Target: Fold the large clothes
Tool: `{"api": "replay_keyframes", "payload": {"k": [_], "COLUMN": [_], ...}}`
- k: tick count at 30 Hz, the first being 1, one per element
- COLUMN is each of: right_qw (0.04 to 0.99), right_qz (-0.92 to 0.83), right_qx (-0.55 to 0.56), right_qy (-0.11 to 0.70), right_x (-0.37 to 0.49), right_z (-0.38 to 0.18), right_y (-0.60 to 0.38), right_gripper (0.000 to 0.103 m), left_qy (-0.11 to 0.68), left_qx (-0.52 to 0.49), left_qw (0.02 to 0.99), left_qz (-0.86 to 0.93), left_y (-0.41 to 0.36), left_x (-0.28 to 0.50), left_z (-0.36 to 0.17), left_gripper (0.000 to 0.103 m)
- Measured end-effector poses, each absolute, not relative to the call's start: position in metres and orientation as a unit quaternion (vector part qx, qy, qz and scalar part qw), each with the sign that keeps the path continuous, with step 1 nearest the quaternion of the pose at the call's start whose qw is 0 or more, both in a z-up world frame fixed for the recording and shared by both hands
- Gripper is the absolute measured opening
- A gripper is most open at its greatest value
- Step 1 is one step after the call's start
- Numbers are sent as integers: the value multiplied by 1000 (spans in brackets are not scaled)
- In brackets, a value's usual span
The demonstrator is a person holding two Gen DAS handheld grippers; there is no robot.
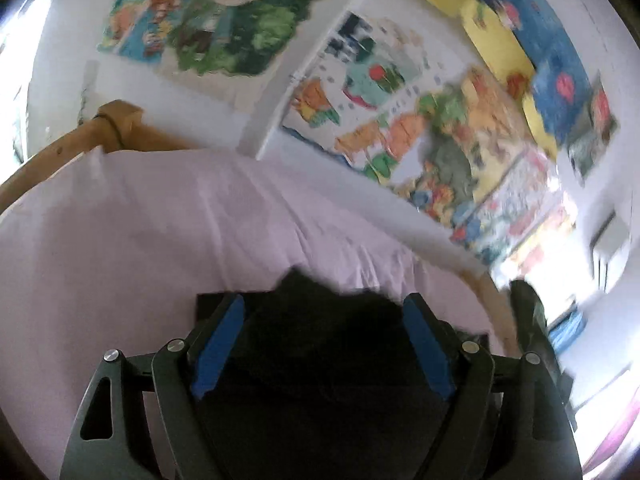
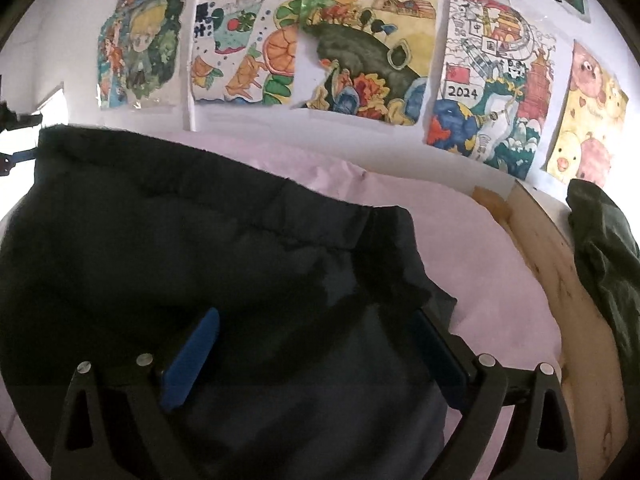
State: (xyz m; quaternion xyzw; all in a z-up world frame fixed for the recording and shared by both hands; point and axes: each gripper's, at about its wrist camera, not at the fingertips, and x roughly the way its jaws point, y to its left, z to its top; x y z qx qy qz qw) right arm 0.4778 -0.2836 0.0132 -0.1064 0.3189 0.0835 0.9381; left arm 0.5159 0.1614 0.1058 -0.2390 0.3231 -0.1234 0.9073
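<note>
1. Both claws are standing spread: the left claw (image 1: 322, 344) and the right claw (image 2: 316, 356) are each gaping over the dark garment (image 2: 180, 240), blue pads apart and pressing nothing.
2. That garment is lying bunched on the pink sheet (image 2: 472, 248), its gathered hem toward the wall.
3. Drawings (image 2: 360, 48) are hanging on the wall behind.
4. Another dark cloth (image 2: 604, 248) is sitting on the wooden frame (image 2: 560, 280) at right.

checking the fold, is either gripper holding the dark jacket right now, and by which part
Nothing is held. Both the left gripper and right gripper have open jaws over the dark jacket, with pads off the cloth.
</note>
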Motion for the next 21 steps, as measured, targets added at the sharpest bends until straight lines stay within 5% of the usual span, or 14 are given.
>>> {"api": "replay_keyframes", "payload": {"k": [10,21], "right_qw": [957,935], "right_qz": [141,182], "right_qx": [-60,-122], "right_qy": [244,278], "right_x": [448,459], "right_z": [42,15], "right_y": [-282,-243], "right_gripper": [98,98], "left_qy": [252,307], "left_qx": [-113,12], "left_qw": [946,926], "left_qz": [-167,-221], "left_y": [104,-6], "left_x": [452,466], "left_z": [102,22], "left_gripper": [90,91]}}
